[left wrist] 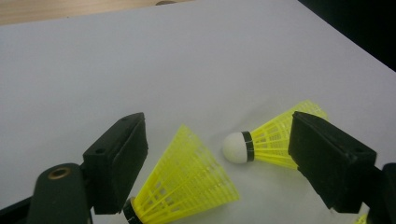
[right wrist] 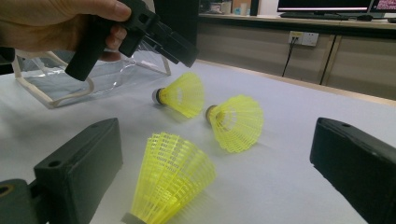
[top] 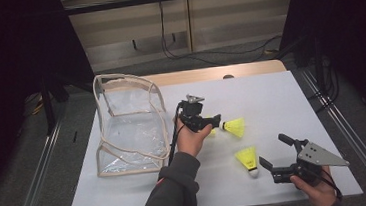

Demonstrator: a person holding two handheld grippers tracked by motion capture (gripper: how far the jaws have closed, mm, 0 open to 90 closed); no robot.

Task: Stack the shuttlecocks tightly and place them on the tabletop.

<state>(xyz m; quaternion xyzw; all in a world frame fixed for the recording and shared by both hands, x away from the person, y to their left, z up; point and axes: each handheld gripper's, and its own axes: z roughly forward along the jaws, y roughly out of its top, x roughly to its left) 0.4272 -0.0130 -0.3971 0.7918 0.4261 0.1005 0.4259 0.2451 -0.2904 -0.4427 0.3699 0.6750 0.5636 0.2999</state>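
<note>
**Clear plastic pouch waiting while 3 yellow shuttlecocks are being gathered**

Clear plastic with a cream trim, the pouch (top: 130,125) is standing open on the white table sheet (top: 270,95), and everything else is best placed from it. The left gripper (top: 208,122) is hovering just to the right of the pouch, its jaws standing apart and pressing on nothing, with the nearest shuttlecock (left wrist: 187,179) lying loose between them. Farther right of the pouch, the second shuttlecock (top: 234,127) is resting on its side, cork end toward the gripper. The right gripper (top: 274,151) is waiting well to the right of the pouch and nearer the person, jaws wide and empty, with the third shuttlecock (top: 247,159) sitting just in front of it on its cork.

Judging by this, the step in hand is picking up a shuttlecock for the pouch. To do it well, the left hand should be lowering the pads around the cork base or the stiff lower skirt, not the flared mesh, which would probably be crushing or springing out. Closing gently and lifting straight should be keeping the neighbouring shuttlecock from being knocked.
</note>
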